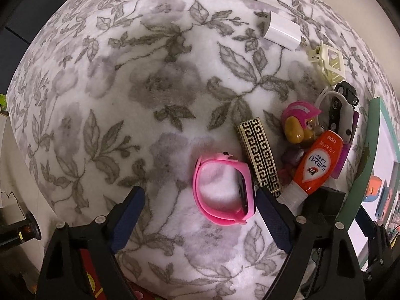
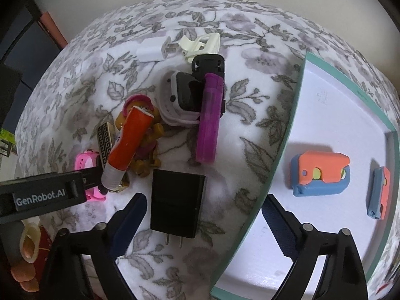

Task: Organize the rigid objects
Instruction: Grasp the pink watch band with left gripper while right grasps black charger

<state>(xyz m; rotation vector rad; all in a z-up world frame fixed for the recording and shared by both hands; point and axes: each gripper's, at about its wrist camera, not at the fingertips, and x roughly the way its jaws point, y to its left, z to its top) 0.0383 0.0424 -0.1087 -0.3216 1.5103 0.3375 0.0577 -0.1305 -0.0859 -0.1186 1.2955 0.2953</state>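
Covering the whole work surface is a plush white blanket printed with grey leaves and flowers [image 1: 150, 80], with a pale wall beyond it and dark furniture at the upper left edge. Left gripper [image 1: 200, 215] points down, jaws wide apart and holding nothing; a pink plastic wristband watch [image 1: 222, 192] lies between its fingers, nearer the right finger, contact uncertain. Just ahead and right of that claw sits a gold-and-black key-pattern case [image 1: 260, 155], then an orange squeeze tube with a white cap [image 1: 317, 165] lying over a pink-helmeted toy pup figure [image 1: 300, 127]. Farther ahead: a white wall charger cube [image 1: 282, 31] and a cream plastic hair claw [image 1: 327, 61]. Right gripper [image 2: 205, 222] is also spread wide and empty; a black plug adapter with two prongs [image 2: 176, 202] lies between its fingers, nearer the left one, untouched. Ahead of it lie a translucent purple lighter-shaped piece [image 2: 208, 122], a white smartwatch with a black face [image 2: 182, 95] and a black clip-like part [image 2: 208, 65], partly overlapping and hard to separate. Right of this claw, a white tray with a teal rim [image 2: 282, 135], cut off by the frame, holds two orange-and-blue plastic folding gadgets [image 2: 320, 172]. A hand's fingers [image 2: 25, 262] show at the lower left.
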